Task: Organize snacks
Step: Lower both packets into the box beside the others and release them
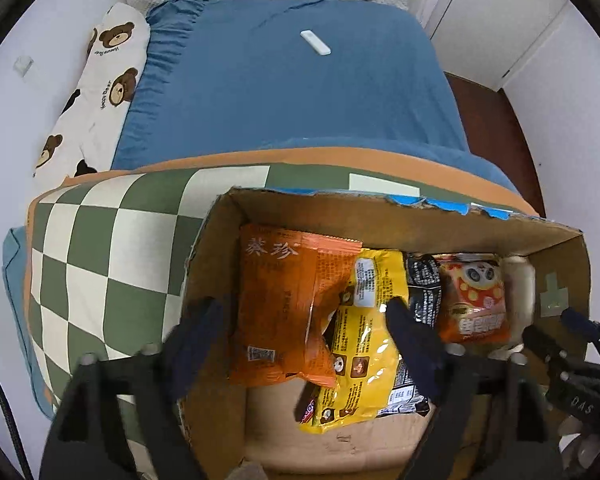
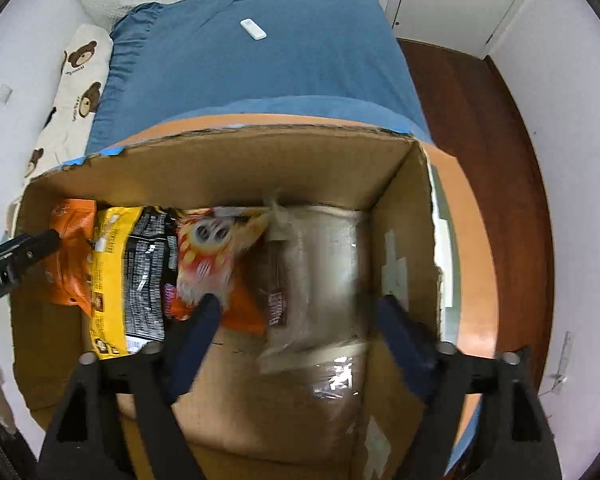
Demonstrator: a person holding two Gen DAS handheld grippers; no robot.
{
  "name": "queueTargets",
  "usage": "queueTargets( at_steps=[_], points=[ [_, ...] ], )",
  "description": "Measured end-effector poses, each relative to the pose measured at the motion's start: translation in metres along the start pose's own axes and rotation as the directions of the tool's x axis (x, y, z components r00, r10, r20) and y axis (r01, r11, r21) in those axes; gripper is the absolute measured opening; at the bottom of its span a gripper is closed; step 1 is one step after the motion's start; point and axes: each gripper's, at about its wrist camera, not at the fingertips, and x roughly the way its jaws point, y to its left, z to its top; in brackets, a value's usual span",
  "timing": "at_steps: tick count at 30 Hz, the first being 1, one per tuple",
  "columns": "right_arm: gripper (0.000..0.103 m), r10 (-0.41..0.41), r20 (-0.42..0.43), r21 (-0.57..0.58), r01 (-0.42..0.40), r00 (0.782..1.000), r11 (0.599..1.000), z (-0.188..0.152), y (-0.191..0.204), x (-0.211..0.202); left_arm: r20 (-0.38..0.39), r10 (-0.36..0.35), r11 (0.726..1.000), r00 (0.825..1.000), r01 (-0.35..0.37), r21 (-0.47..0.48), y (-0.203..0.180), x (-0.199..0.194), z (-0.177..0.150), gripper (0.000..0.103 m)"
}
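An open cardboard box (image 1: 420, 216) stands on a checkered cloth and holds several snack packs side by side. From left to right they are an orange pack (image 1: 276, 320), a yellow pack (image 1: 364, 344), a black pack (image 1: 424, 292) and a red panda pack (image 1: 472, 300). My left gripper (image 1: 302, 304) points down into the box, open, its fingers astride the orange pack without pressing it. My right gripper (image 2: 297, 302) is open over a blurred clear pack (image 2: 300, 272) of brown snacks at the box's (image 2: 260, 152) right end. The panda pack (image 2: 208, 252) lies by its left finger.
The box sits at the foot of a bed with a blue sheet (image 1: 300, 92). A white remote (image 1: 315, 42) lies on the sheet and a bear-print pillow (image 1: 100, 92) runs along the left wall. Dark wooden floor (image 2: 480, 120) and white doors are to the right.
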Motion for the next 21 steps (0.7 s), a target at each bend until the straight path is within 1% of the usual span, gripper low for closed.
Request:
queueTargets(
  at_steps=[2,4,10,15,21],
  points=[
    [0.093,0.009,-0.017,-0.004,-0.009,1.0,1.0,0.001,0.005,0.007,-0.004,0.002,1.0,1.0,-0.002,0.005,-0.001,0.0,-0.002,0.086],
    [0.096,0.012,-0.014,-0.008,-0.012,1.0,1.0,0.001,0.01,0.012,-0.013,-0.012,1.0,1.0,0.012,0.002,-0.003,0.0,-0.006,0.09],
    [0.096,0.042,-0.004,0.003,-0.042,0.999,0.999,-0.02,0.017,0.005,0.003,-0.025,0.999,1.0,0.025,0.027,-0.011,-0.008,-0.025,0.09],
    [0.096,0.067,0.003,0.011,-0.067,0.998,0.998,-0.036,0.022,0.001,0.011,-0.045,0.999,0.999,0.045,0.015,-0.011,-0.014,-0.041,0.09],
    [0.096,0.074,0.029,0.013,-0.074,0.997,0.997,-0.054,0.025,-0.007,0.05,-0.045,0.999,0.998,0.044,0.017,-0.011,-0.033,-0.057,0.09]
  ],
)
